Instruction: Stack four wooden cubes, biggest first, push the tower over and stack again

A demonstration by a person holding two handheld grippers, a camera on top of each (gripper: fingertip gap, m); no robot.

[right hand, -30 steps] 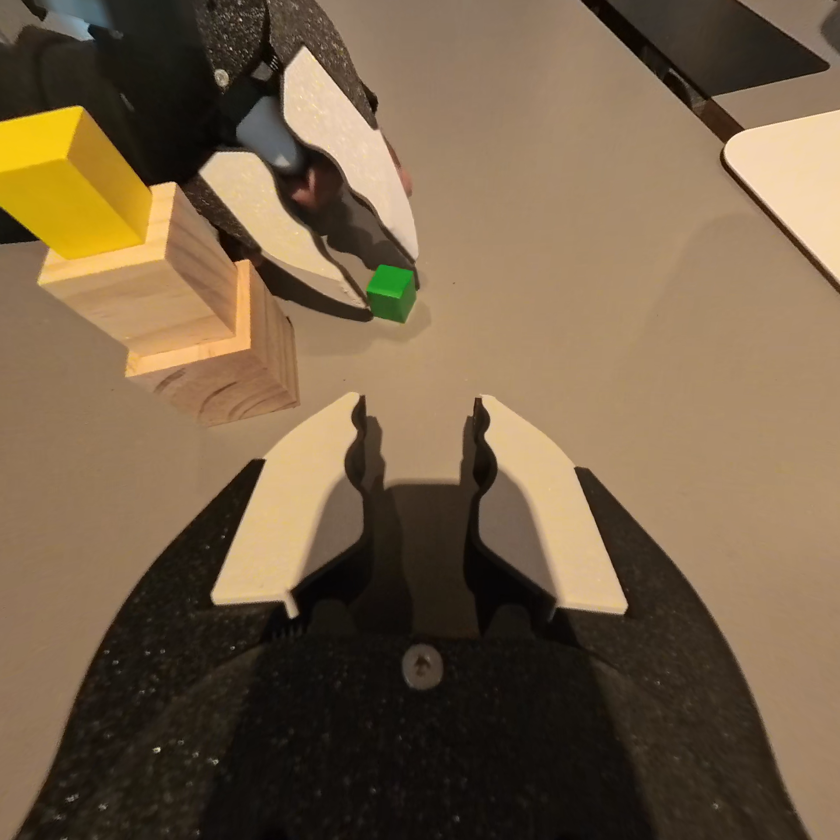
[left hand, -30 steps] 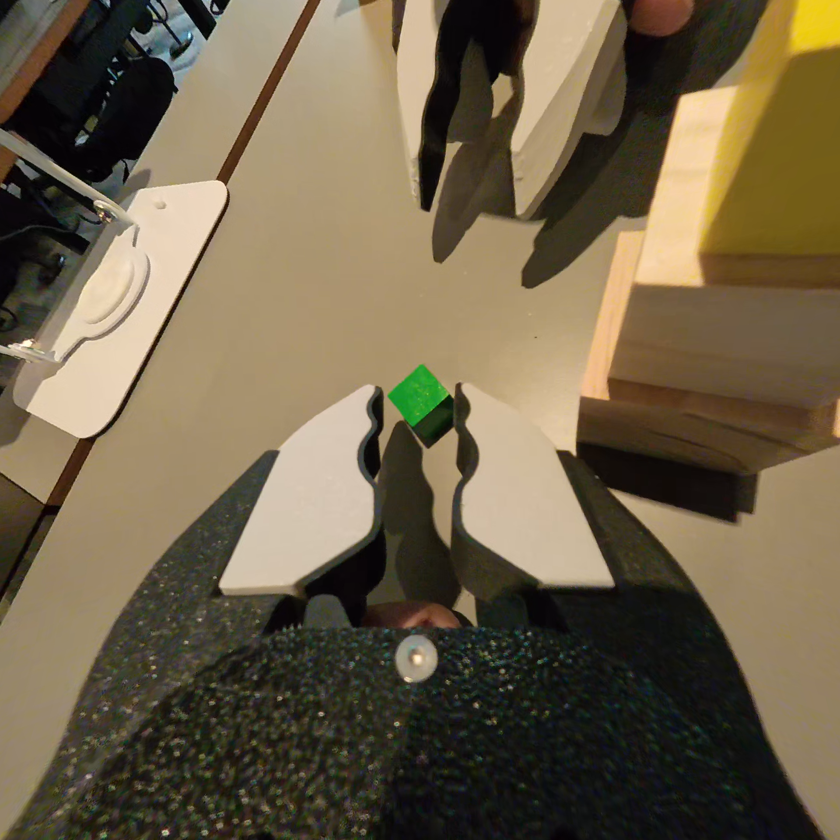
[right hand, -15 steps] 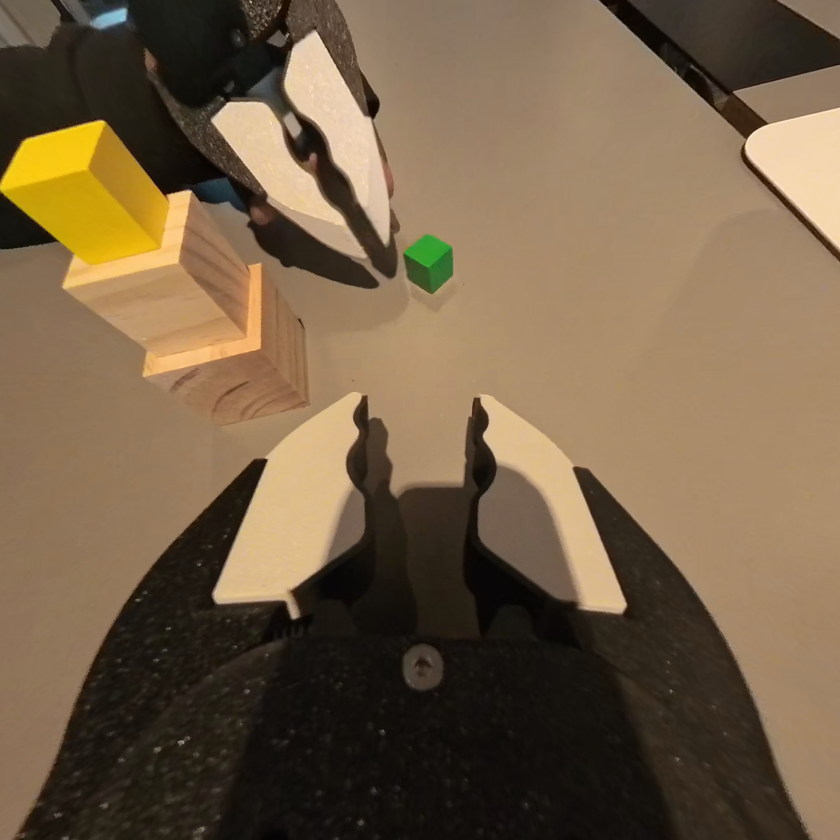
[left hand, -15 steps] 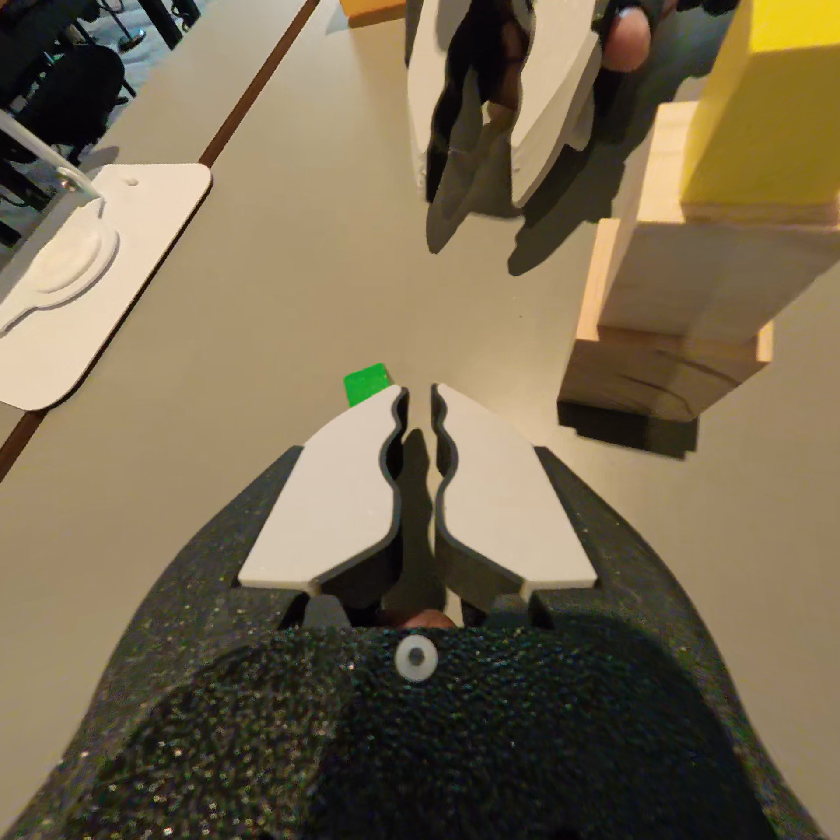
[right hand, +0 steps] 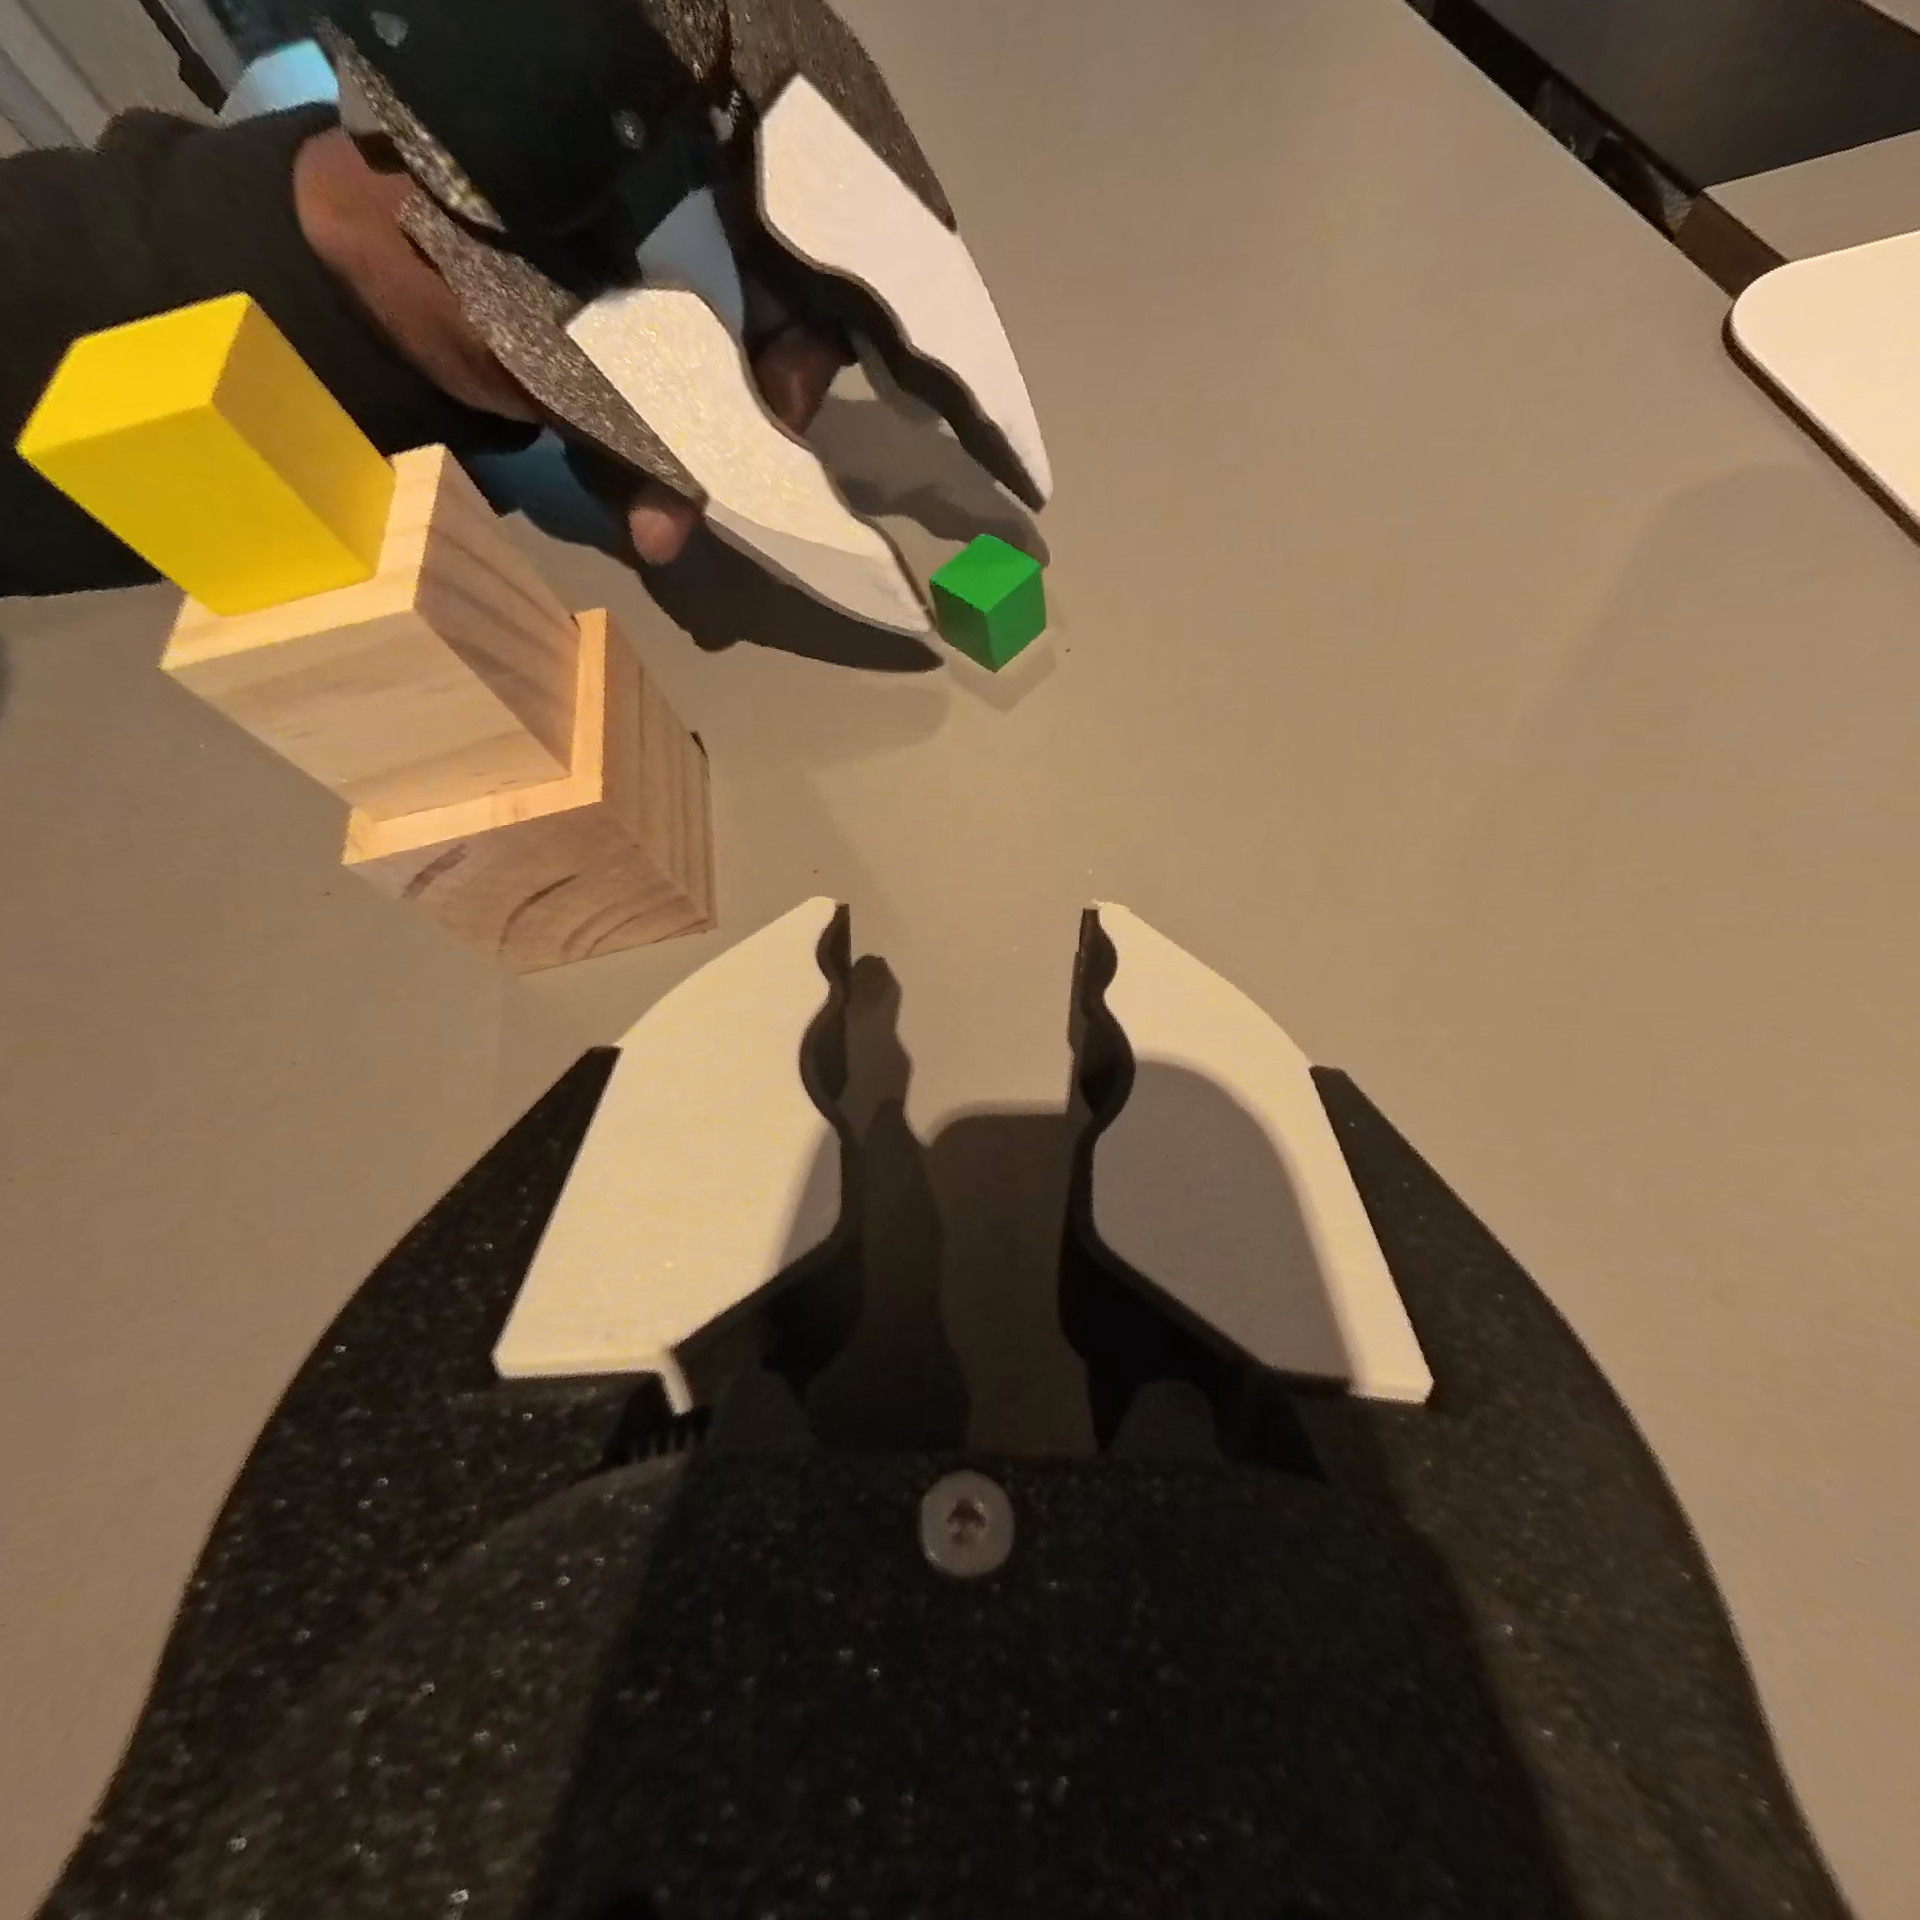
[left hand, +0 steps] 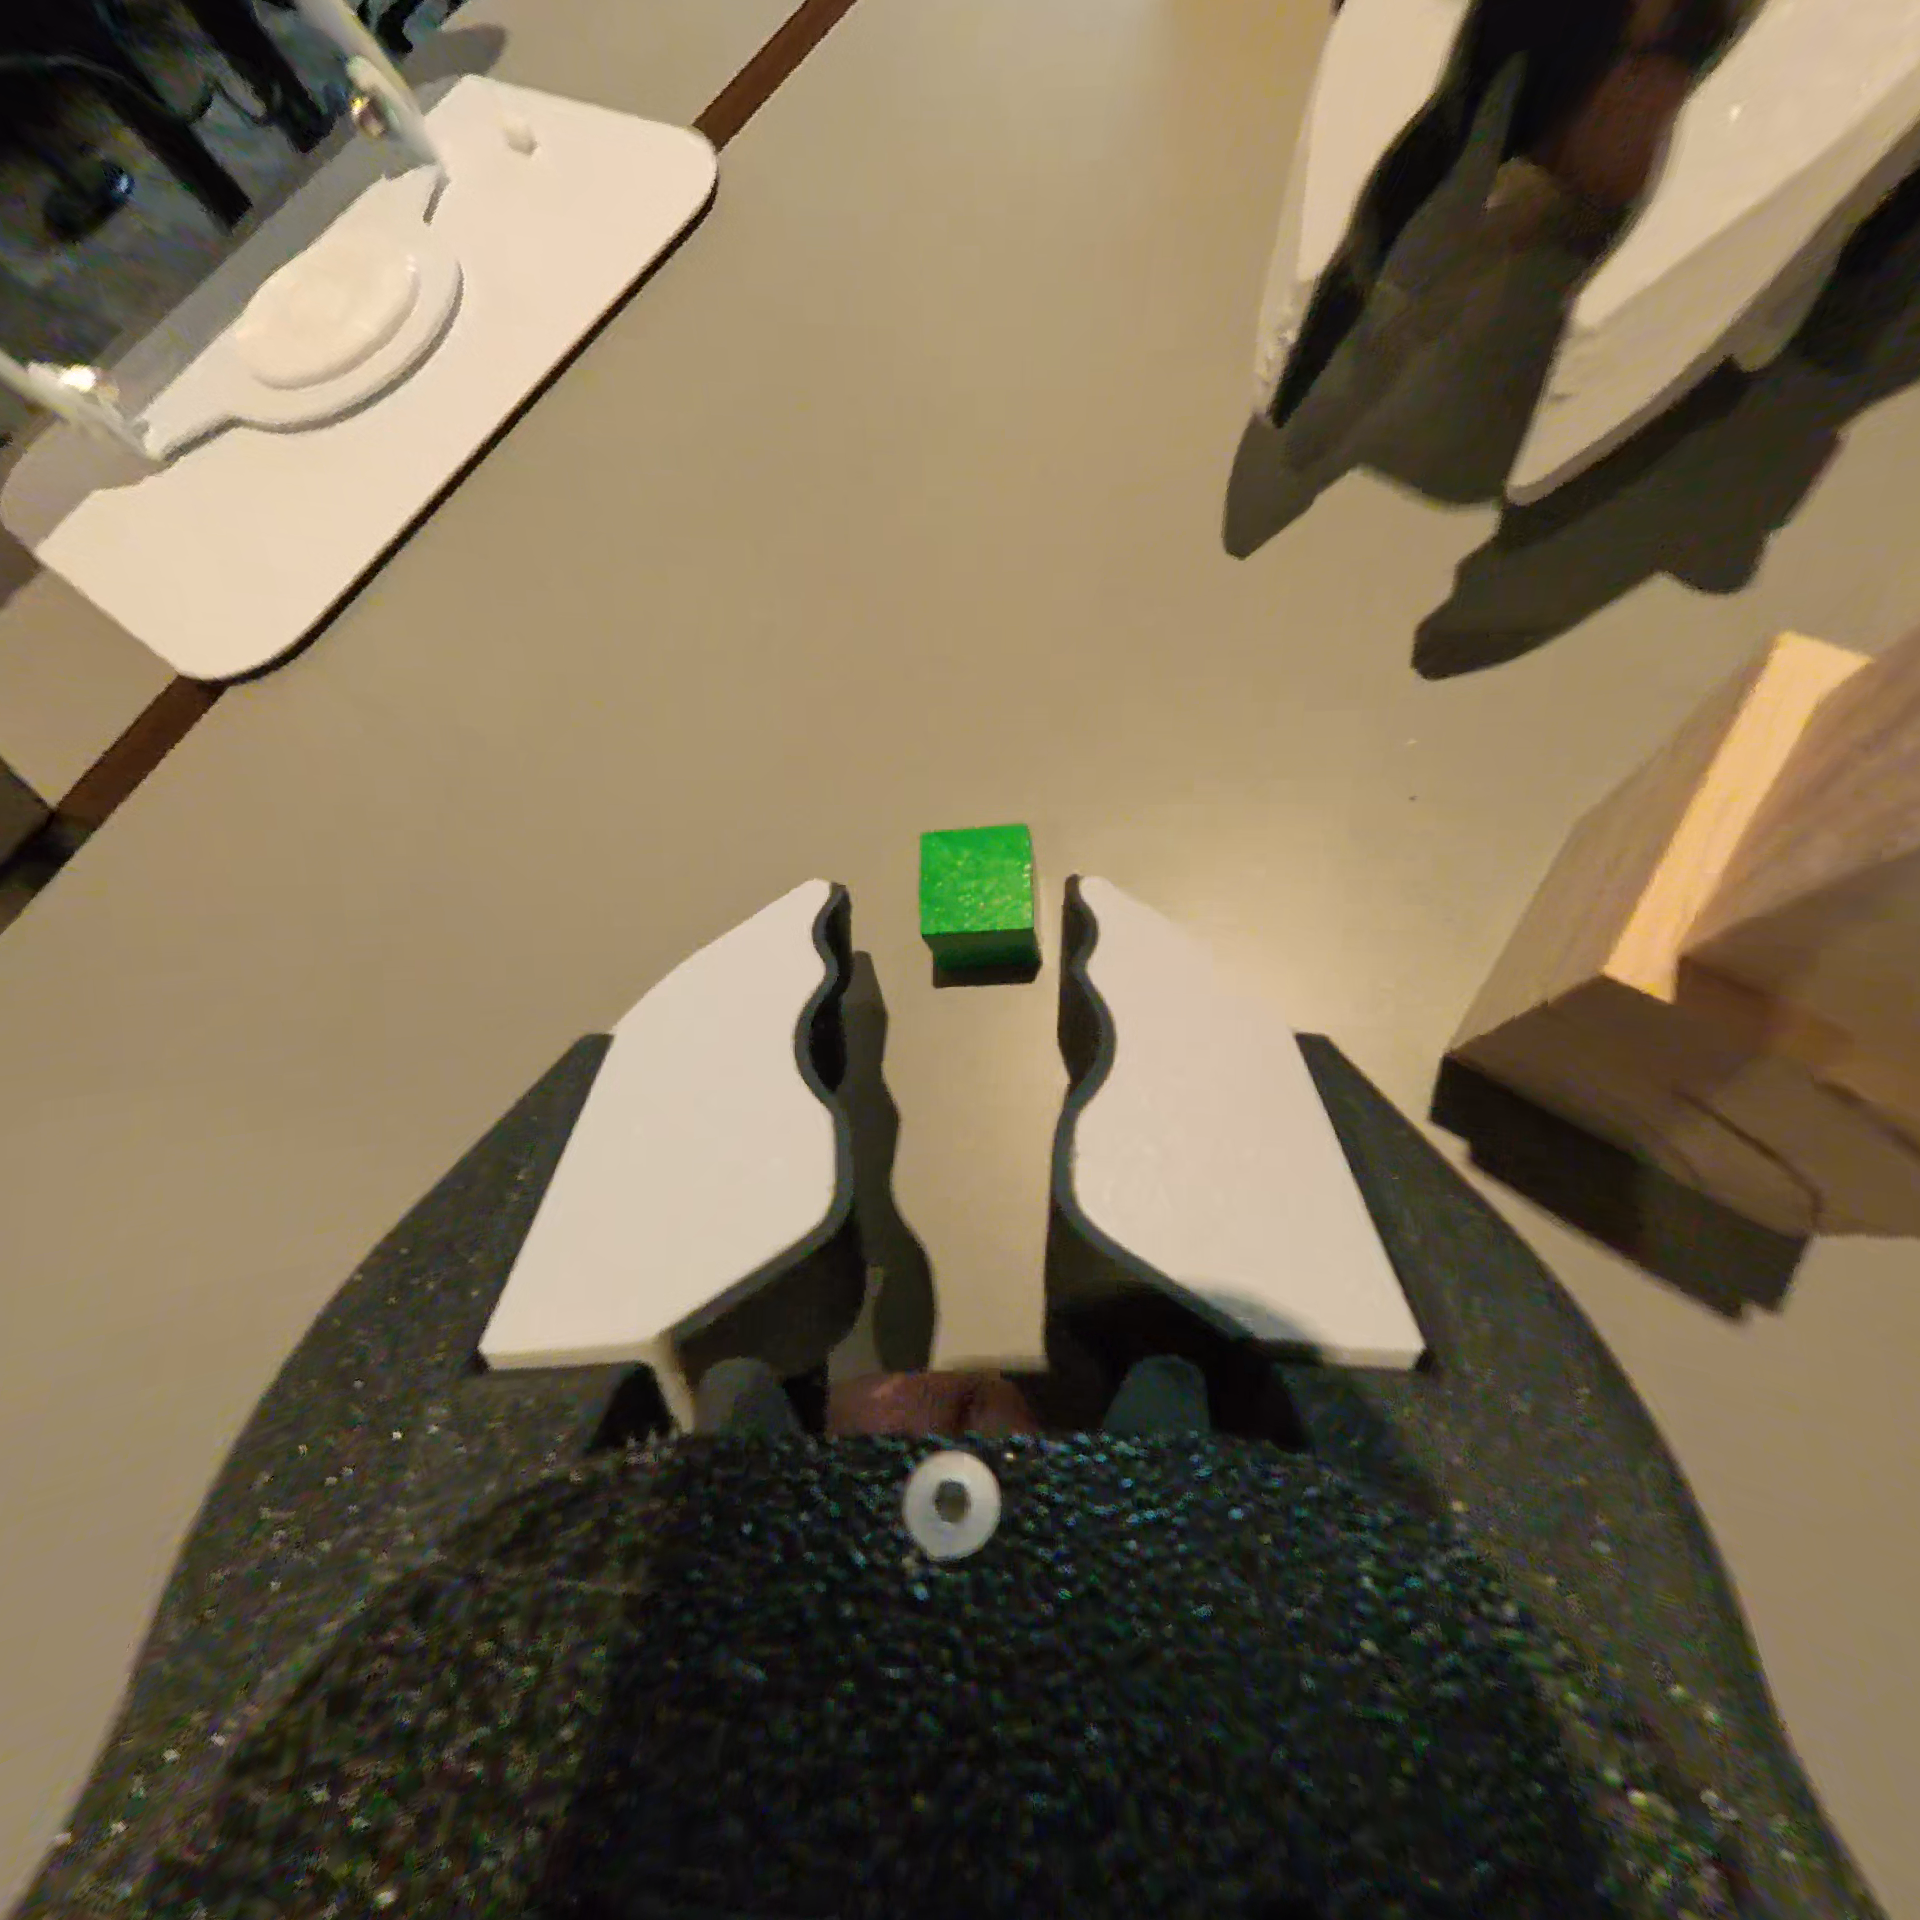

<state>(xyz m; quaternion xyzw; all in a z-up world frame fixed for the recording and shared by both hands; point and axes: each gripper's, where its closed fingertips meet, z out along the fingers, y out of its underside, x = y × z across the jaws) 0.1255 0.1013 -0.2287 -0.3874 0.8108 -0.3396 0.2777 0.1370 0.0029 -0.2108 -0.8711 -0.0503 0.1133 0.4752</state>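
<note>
Your left gripper (left hand: 956, 904) and right gripper (right hand: 961, 925) each had a speckled black body, two cream-white wavy-edged fingers (right hand: 707, 1143) and one central screw (right hand: 966, 1523), and you wore a black sleeve (right hand: 156, 260).

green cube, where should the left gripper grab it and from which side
Grip the green cube across its two side faces, coming straight ahead and down with the left gripper. It sits flat on the table, squared to the open fingers, between the tips, so closing there should pinch parallel faces.
</note>
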